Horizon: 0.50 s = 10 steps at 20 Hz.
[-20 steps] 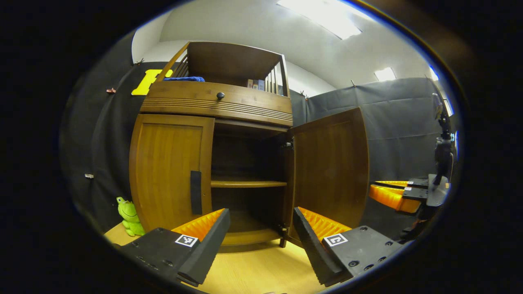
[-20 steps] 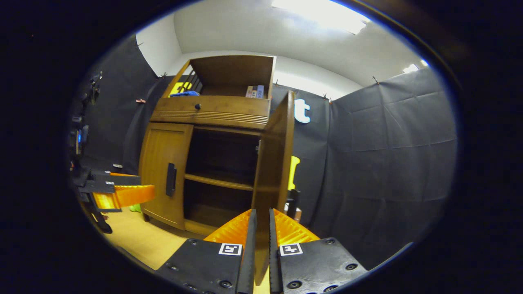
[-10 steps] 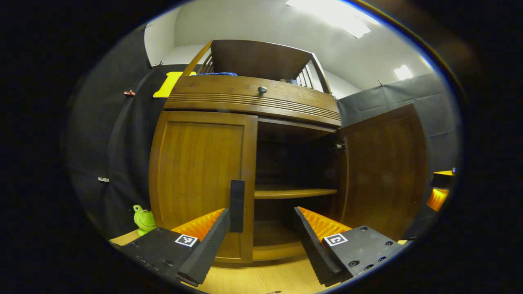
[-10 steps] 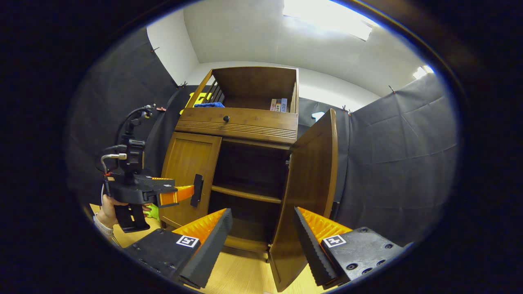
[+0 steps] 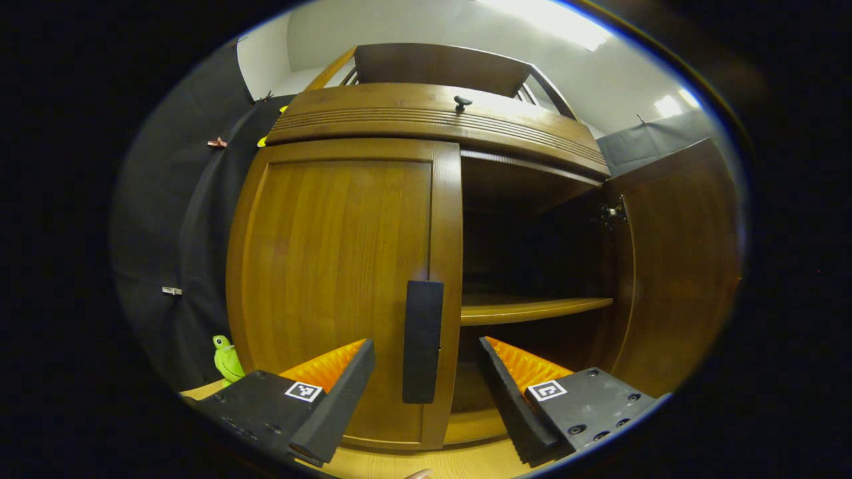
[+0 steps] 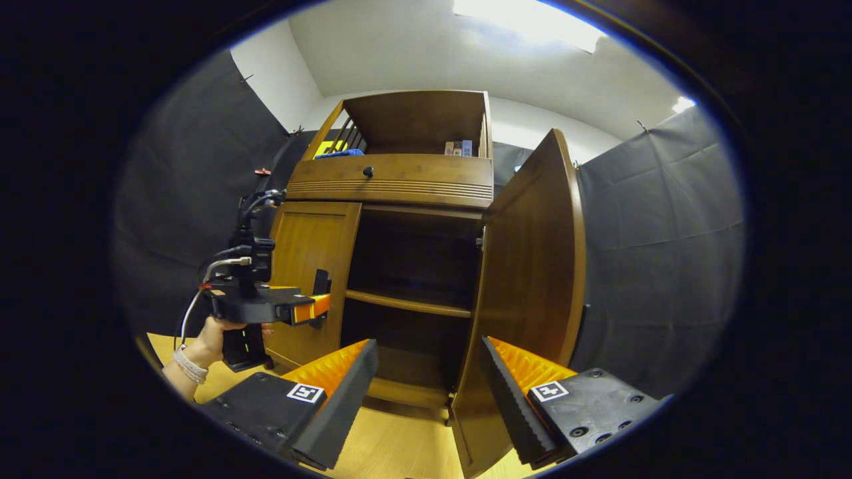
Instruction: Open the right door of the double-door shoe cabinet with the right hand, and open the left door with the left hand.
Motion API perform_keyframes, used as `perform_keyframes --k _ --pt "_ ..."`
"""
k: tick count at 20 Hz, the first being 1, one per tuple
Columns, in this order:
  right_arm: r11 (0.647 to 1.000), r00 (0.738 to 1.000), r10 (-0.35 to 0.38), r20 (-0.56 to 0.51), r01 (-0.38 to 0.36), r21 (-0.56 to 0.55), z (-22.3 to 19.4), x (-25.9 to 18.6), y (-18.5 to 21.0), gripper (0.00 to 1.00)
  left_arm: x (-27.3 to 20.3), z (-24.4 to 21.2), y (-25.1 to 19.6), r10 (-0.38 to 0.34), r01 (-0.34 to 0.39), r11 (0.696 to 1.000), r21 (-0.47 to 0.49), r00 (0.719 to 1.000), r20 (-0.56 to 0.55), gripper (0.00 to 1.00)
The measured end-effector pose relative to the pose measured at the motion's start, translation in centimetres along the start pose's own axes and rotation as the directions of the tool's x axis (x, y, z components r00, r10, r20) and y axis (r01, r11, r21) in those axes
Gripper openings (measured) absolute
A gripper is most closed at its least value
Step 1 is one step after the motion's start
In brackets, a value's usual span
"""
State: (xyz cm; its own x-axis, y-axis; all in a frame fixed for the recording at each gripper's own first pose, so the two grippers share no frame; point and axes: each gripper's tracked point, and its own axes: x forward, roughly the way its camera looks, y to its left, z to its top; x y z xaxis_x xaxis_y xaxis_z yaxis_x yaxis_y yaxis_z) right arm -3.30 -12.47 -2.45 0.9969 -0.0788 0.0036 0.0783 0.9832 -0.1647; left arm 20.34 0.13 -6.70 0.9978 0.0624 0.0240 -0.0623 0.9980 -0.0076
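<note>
Wooden left door (image 5: 339, 286) shut | left gripper (image 5: 426, 372) level, jaws straddling handle (image 5: 422, 340)

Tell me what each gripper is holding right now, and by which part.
Nothing is held. The left gripper is open, its jaws either side of the left door's handle without pressing on it. The right gripper is open.

Left door (image 5: 339, 286): it is standing shut and blocking the left half of the cabinet.
Handle (image 5: 422, 340): it is lying between the spread fingers of the left gripper (image 5: 426, 389), with free gaps on both sides.
Right door (image 6: 532, 279): it is standing wide open, and the opening beside it is offering free passage.
Shelf (image 6: 407, 303): it is dividing the open inside into two free levels.
Right gripper (image 6: 427, 392): open, and the swung right door is standing close between its fingers.
</note>
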Motion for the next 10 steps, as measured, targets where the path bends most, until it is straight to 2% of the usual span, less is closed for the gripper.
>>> perform_keyframes --k 3,7,9,10 --pt "1.000 1.000 0.013 0.000 -0.013 -0.008 -0.6 0.8 0.2 0.96 1.7 -0.6 0.4 0.016 -0.016 1.000 0.012 1.000 -0.005 0.95" --pt "1.000 1.000 0.021 -0.016 -0.021 0.011 -1.9 1.8 0.3 0.97 3.1 -1.1 1.1 0.026 -0.026 1.000 0.008 1.000 -0.017 0.88" --pt "1.000 0.999 0.018 -0.027 -0.017 0.015 -2.2 2.0 0.3 0.96 3.8 -1.5 1.7 0.030 -0.030 1.000 0.007 0.999 -0.022 0.74" --pt "1.000 0.999 0.017 -0.033 -0.016 0.014 -2.4 2.0 0.3 0.95 4.1 -1.7 1.1 -0.004 0.004 1.000 0.001 0.999 -0.035 0.67"
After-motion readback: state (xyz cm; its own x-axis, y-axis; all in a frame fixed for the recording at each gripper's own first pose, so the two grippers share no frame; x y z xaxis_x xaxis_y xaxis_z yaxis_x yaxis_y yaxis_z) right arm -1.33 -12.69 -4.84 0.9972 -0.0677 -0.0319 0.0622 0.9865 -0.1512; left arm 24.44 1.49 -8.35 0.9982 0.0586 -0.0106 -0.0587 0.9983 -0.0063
